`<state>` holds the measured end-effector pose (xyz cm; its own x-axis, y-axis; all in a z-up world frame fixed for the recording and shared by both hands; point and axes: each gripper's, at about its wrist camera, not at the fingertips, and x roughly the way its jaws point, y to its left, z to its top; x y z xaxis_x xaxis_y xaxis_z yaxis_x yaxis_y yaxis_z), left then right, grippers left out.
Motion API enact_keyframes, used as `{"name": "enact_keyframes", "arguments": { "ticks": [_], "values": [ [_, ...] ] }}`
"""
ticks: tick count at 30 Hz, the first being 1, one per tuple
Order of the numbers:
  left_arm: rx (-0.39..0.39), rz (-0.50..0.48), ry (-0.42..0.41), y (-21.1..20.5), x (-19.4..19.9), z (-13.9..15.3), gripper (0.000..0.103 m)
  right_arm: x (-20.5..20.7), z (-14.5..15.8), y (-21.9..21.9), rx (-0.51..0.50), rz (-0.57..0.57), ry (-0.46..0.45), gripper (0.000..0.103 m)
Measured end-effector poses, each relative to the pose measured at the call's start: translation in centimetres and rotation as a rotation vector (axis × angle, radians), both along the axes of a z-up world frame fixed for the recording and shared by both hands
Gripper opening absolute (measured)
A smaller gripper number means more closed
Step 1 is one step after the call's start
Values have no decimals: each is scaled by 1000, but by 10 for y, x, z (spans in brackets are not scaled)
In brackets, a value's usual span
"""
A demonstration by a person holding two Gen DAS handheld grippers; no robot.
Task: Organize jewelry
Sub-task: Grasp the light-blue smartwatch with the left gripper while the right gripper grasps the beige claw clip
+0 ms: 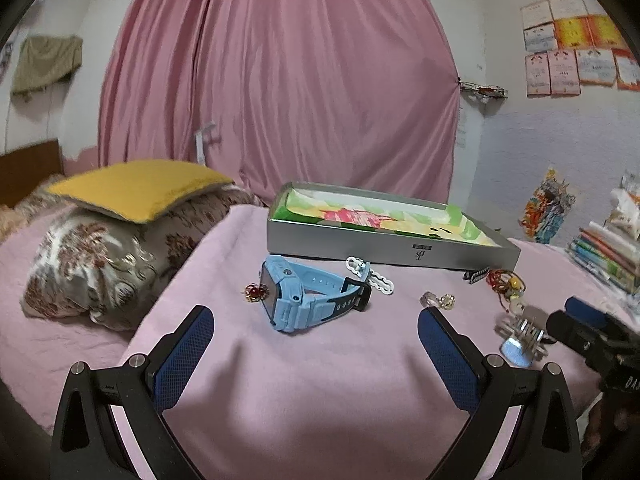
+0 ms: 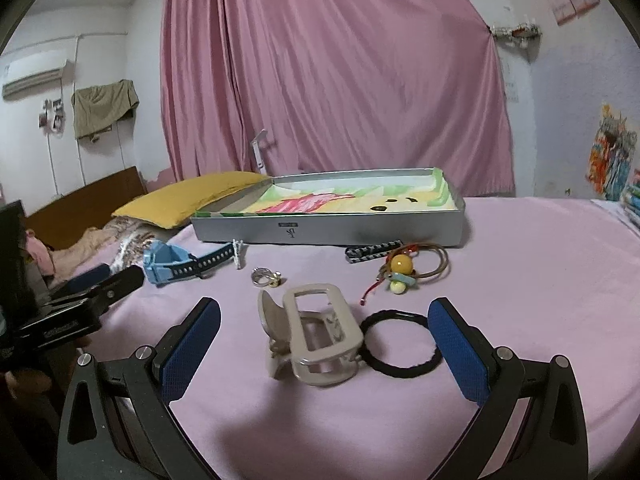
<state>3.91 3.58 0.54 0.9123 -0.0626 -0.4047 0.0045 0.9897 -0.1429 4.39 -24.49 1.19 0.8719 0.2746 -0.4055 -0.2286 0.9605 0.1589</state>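
The silver box (image 2: 328, 228) lies open-topped on the pink blanket (image 2: 520, 280), its long axis running left to right. Just in front of its left end lies the blue watch (image 1: 308, 292), on its side with the strap pointing right. Further forward, the beige hair claw (image 2: 316, 332) stands with open blanket around it, touching the black hair tie (image 2: 400, 372). Left gripper (image 1: 316, 344) and right gripper (image 2: 324, 344) gape wide, empty.

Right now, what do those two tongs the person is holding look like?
Both match: the left tongs and right tongs have black plastic frames with silver screw heads, and two flat fingers faced with blue, diamond-textured pads. No cables or sleeves show.
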Motion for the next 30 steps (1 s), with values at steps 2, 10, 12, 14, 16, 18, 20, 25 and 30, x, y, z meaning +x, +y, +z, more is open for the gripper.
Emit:
{"name": "enact_keyframes", "arguments": {
  "ticks": [2,10,12,14,16,18,20,25,30],
  "values": [
    [-32,-9,24,4,7,0,102,2,-2,3,-18,-10,6,102],
    [-95,3,112,7,31,-4,85,11,-11,13,-30,3,71,70],
    [-118,12,146,11,36,-7,73,12,-13,15,-20,13,79,67],
    [-141,19,175,14,40,-9,69,14,-14,16,-16,19,82,60],
    [-158,24,202,16,45,-10,67,14,-14,18,-10,26,86,55],
    [-155,34,221,15,48,-10,65,15,-15,20,-5,35,87,52],
    [-158,48,232,16,50,-9,64,17,-17,21,2,47,97,47],
    [-167,70,258,15,60,-6,59,21,-19,26,7,70,110,46],
    [-175,77,267,14,67,-4,55,26,-19,29,18,76,118,46]
  ]
}}
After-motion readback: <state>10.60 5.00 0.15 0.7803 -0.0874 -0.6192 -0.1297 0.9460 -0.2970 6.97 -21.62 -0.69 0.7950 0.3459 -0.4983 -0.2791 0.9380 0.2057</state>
